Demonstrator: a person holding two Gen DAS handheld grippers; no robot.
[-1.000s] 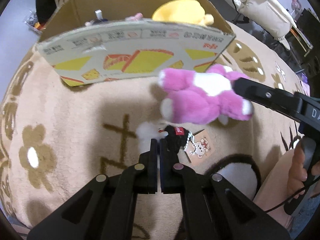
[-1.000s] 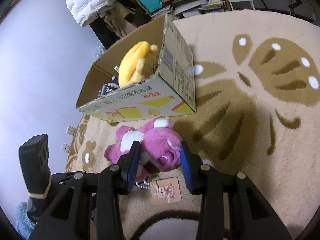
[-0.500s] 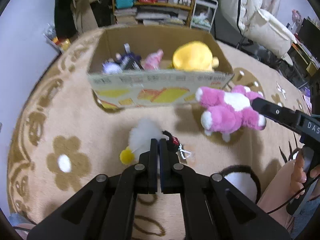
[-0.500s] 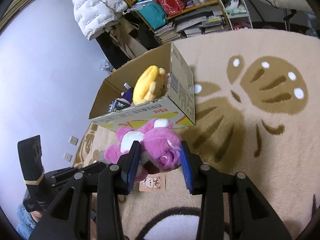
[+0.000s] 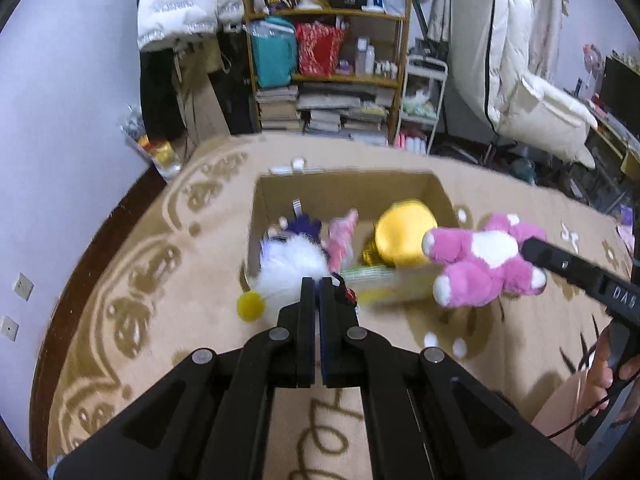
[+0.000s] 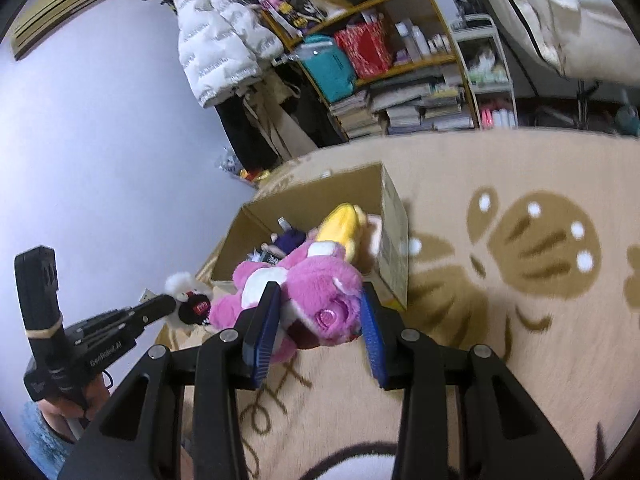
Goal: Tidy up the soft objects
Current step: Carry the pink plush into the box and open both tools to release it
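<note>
Patterned beige rug, cluttered bookshelf, white puffer jacket on wall.

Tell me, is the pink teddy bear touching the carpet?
Apart. The left wrist view shows the pink teddy bear held in the air by the right gripper, level with the cardboard box rim, with the carpet well below it.

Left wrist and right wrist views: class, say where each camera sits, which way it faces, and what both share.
Left wrist: on the left tool, facing the box and shelves; its fingers, white toy, right hand show.
Right wrist: on the right tool, facing the box; its fingers, left hand show.
Shared: box, pink bear, yellow toy, rug.
</note>
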